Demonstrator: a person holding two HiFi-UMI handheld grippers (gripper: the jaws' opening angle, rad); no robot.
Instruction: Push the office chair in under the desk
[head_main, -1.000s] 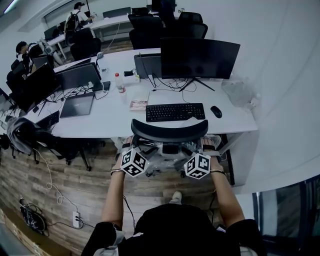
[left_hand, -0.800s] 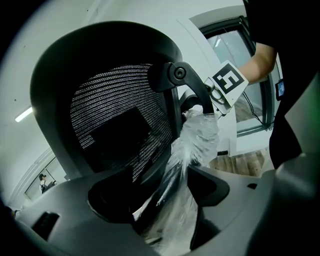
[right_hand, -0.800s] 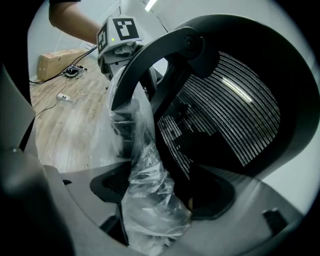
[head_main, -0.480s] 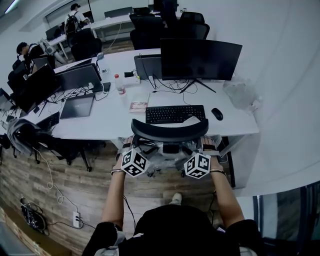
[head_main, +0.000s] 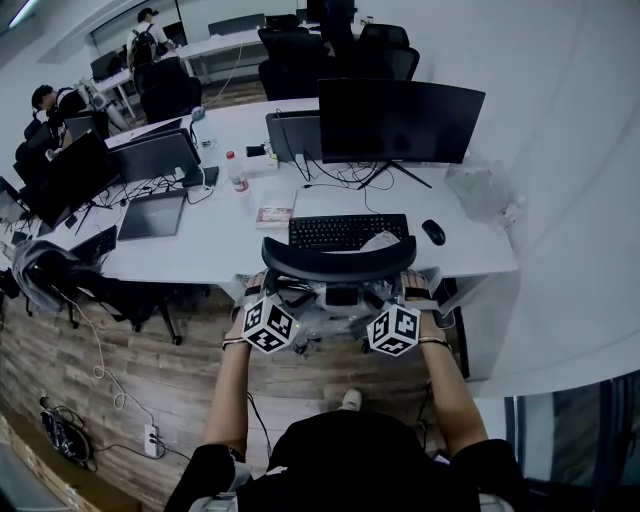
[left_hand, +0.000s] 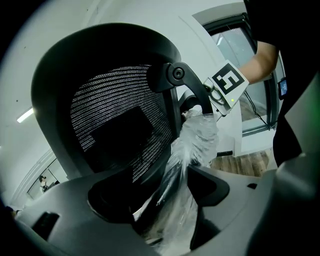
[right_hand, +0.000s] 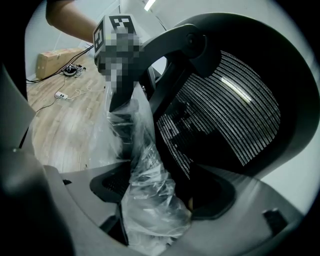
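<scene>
Left gripper (head_main: 259, 296) and right gripper (head_main: 411, 294): fingers of both clamped on office chair (head_main: 338, 262) backrest; backrest at bench (head_main: 215, 245) near edge, before keyboard (head_main: 347, 231)

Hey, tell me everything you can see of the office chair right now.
The chair is black, with a curved frame and a see-through mesh back. Crinkled clear plastic wraps its rear support. It stands upright facing the desk, with the top of its back at the desk's edge. The left gripper and right gripper each clamp its back from behind.
</scene>
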